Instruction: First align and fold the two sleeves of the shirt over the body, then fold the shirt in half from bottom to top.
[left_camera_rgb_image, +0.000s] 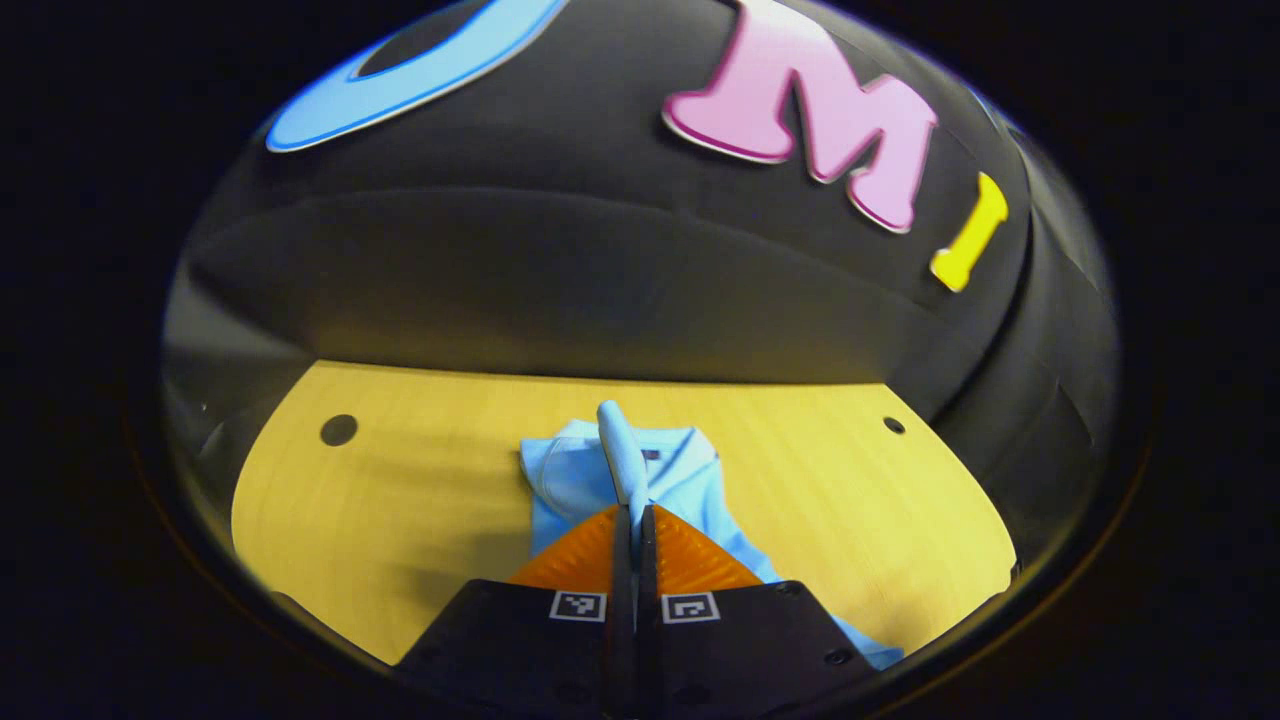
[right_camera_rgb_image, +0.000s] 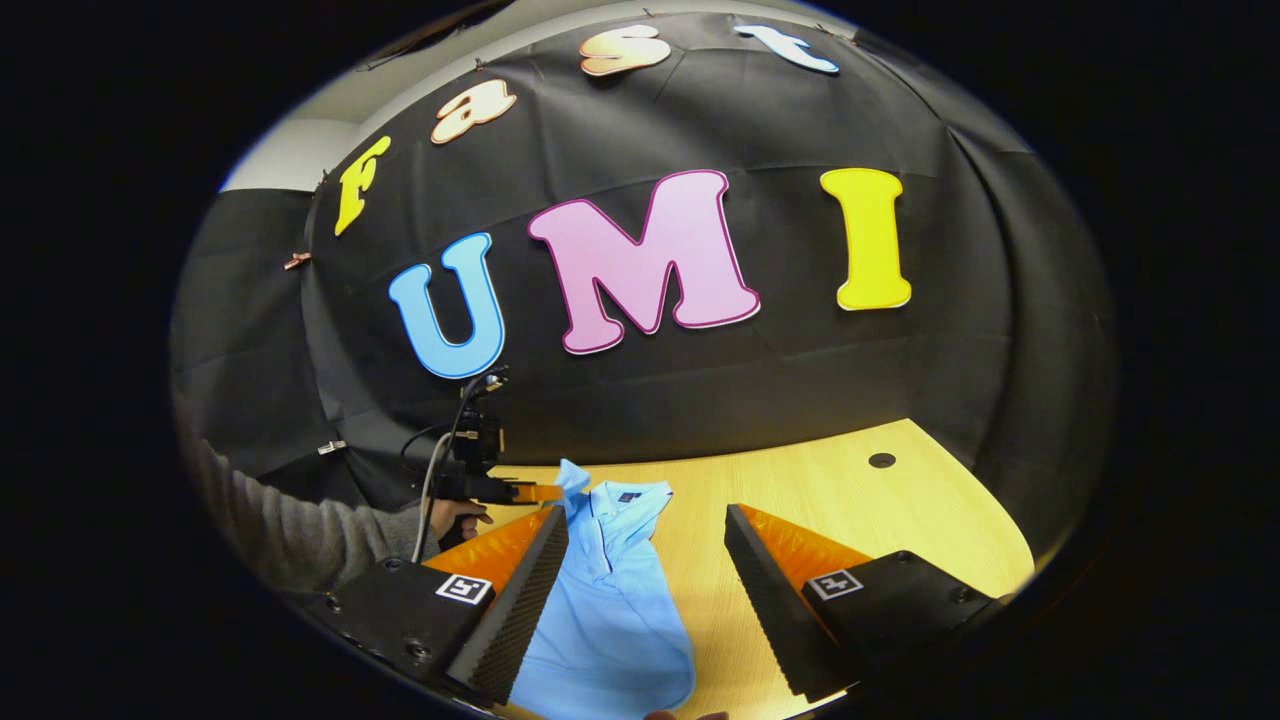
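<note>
The wooden tabletop (left_camera_rgb_image: 420, 500) spreads wide below me, pale and bare toward nine o'clock in my left gripper view, with a round hole (left_camera_rgb_image: 339, 430) near its far edge at ten o'clock and a smaller one at two o'clock.

The light blue shirt (right_camera_rgb_image: 610, 610) lies flat on it. In my right gripper view its body runs from six o'clock up toward the centre, collar at the far end, a dark tag just inside the collar. In my left gripper view the shirt sits at the middle of the tabletop and trails off toward five o'clock under my fingers.

My right gripper (right_camera_rgb_image: 646, 590) hangs over the shirt with its fingers spread wide apart, gripping nothing; the left one overlaps the shirt's edge in the view, though I cannot tell whether it touches the cloth.

My left gripper (left_camera_rgb_image: 634, 520) has its fingers clenched on a sleeve (left_camera_rgb_image: 622, 455), which stands up from between the tips as a narrow blue fold above the collar area. From my right gripper view I see that same gripper at nine o'clock, a hand (right_camera_rgb_image: 452, 518) in a grey sleeve behind it, the cloth raised off the tabletop at its tips.
</note>
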